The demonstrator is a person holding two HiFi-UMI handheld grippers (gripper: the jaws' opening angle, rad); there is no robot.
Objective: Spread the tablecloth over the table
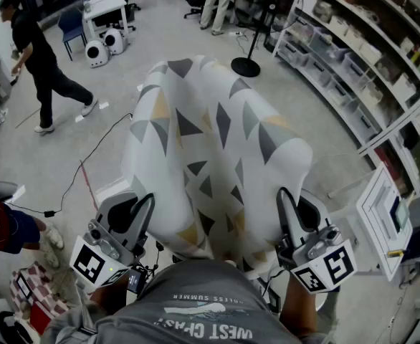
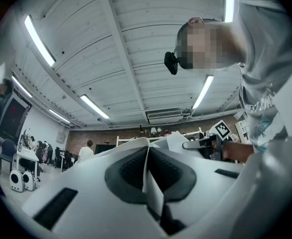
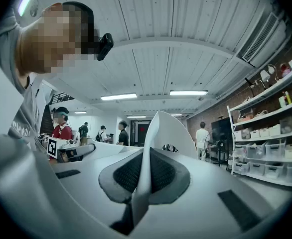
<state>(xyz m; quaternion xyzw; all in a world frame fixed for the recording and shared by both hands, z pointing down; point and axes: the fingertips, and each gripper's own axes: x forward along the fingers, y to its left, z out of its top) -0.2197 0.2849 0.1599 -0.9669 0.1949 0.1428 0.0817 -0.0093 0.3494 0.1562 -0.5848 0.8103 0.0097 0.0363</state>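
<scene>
The tablecloth (image 1: 210, 149), white with grey and yellow triangles, is lifted and billows out in front of me, hiding whatever lies under it. My left gripper (image 1: 150, 201) is shut on its near left edge and my right gripper (image 1: 285, 196) is shut on its near right edge. In the left gripper view a thin fold of cloth (image 2: 155, 188) is pinched between the dark pads of the left gripper (image 2: 148, 168). The right gripper view shows the same: white cloth (image 3: 166, 128) rises from the closed pads of the right gripper (image 3: 145, 171).
A person (image 1: 41, 56) walks across the floor at the far left. Storage shelves (image 1: 360, 56) line the right side. A black stand base (image 1: 245, 67) sits beyond the cloth, a cable (image 1: 88, 170) runs over the floor at left, and a white box (image 1: 382, 217) stands at right.
</scene>
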